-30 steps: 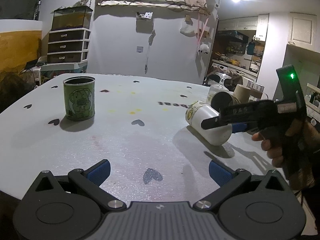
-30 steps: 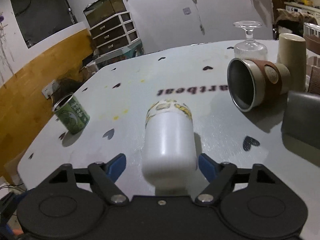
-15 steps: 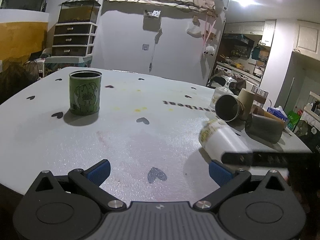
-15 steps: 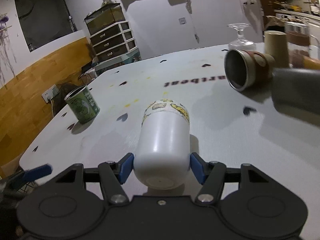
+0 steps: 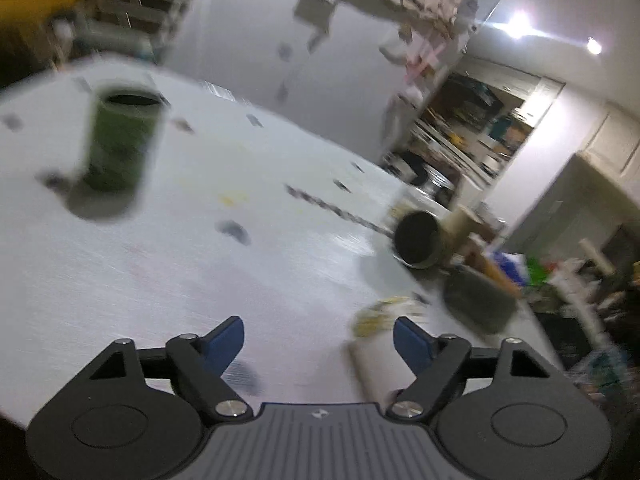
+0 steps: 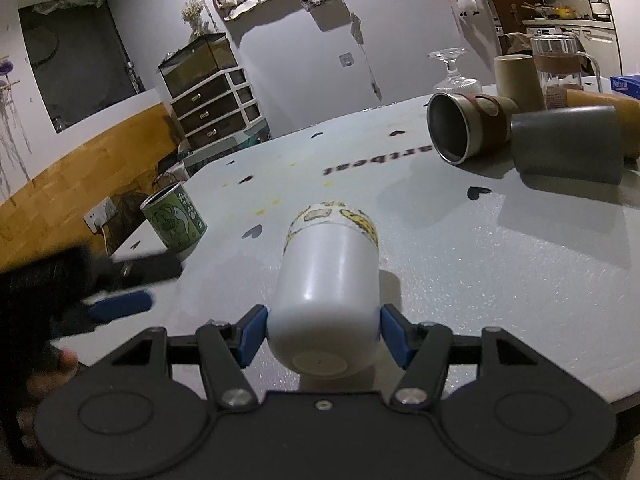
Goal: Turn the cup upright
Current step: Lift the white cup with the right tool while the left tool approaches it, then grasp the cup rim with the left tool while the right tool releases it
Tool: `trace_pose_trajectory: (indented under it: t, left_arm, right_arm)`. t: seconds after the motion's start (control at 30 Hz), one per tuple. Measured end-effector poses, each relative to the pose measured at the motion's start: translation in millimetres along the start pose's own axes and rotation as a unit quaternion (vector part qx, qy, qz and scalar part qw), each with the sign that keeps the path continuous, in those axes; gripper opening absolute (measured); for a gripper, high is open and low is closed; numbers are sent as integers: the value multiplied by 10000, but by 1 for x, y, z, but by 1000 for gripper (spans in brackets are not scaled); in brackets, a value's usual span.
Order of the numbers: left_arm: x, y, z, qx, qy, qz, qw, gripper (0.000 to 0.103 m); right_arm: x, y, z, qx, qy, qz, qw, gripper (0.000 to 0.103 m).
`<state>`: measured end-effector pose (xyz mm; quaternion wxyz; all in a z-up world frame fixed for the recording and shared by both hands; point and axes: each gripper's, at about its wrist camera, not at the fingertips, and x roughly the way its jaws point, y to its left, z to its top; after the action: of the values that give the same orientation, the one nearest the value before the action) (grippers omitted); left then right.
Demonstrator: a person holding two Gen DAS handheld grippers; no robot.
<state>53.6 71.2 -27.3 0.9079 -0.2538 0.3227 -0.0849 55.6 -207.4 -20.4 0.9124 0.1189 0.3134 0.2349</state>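
Note:
A white cup (image 6: pixel 330 280) with a yellow patterned rim band lies on its side on the pale table (image 6: pixel 500 248), base toward the right wrist camera. My right gripper (image 6: pixel 322 330) is shut on the cup near its base, blue pads against both sides. The cup shows blurred in the left wrist view (image 5: pixel 376 336), low right by the right finger. My left gripper (image 5: pixel 318 340) is open and empty, low over the table; it also shows in the right wrist view (image 6: pixel 120 306), left of the cup.
A green can (image 6: pixel 174 222) (image 5: pixel 120 140) stands upright at the left. At the far right lie a steel cup with a brown sleeve (image 6: pixel 466 130) and a grey cup (image 6: pixel 568 142); an upside-down glass (image 6: pixel 454 70), a beige cup (image 6: pixel 516 78) and a glass jug (image 6: pixel 558 64) stand behind.
My right gripper closed onto the white cup's base. My left gripper swung right and tilted, its view now blurred, and came beside the cup's left.

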Motion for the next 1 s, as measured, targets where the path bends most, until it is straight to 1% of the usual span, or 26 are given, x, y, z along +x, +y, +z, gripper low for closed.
trace_pose_trajectory:
  t: [0.07,0.13,0.2,0.27,0.33,0.4,0.5,0.6,0.7,0.8,0.9,1.0]
  left_arm:
    - [19,-3,5,-298,376,-254,9985,78]
    - [38,-6,7,-546,732,-494,9946,78]
    - [53,-10,6,-706,934,-596,9913,78]
    - [68,-11,4,-899,1039,-739,9877,78]
    - [78,-13,3,-1037,1161,-731,9851,78]
    - [86,-15,3,-1055,1222,-716,9843,78]
    - [88,-18,4,-970,1208,-718,9853,78]
    - [74,-22,5,-750,982,-853,9887,77]
    - [52,-33,4,-312,589,-1013,9926,77]
    - [27,-48,-1,279,262,-1085,9934,77]
    - [8,-63,-12,999,61,-899,9909,77]
    - [-1,-73,-24,1604,-21,-565,9854,76]
  right_arm:
    - [0,0,-2,-24,-33,6,10000,63]
    - [-1,-1,-2,1,-42,37,10000,63]
    - [-1,-3,-2,48,-46,86,9999,63]
    - [-1,-6,-3,84,-59,135,9999,63]
    - [-2,-8,-3,109,-78,185,9997,63]
    - [-2,-10,-4,133,-98,238,9996,63]
    - [-3,-13,-7,160,-120,397,9990,62]
    - [-5,-13,-10,54,-150,525,9985,62]
    - [-6,-9,-11,-150,-153,602,9980,62]
    - [-6,1,-13,-452,-151,618,9970,62]
    - [-5,11,-16,-762,-155,580,9953,62]
    - [-5,20,-21,-1112,-218,492,9923,62]
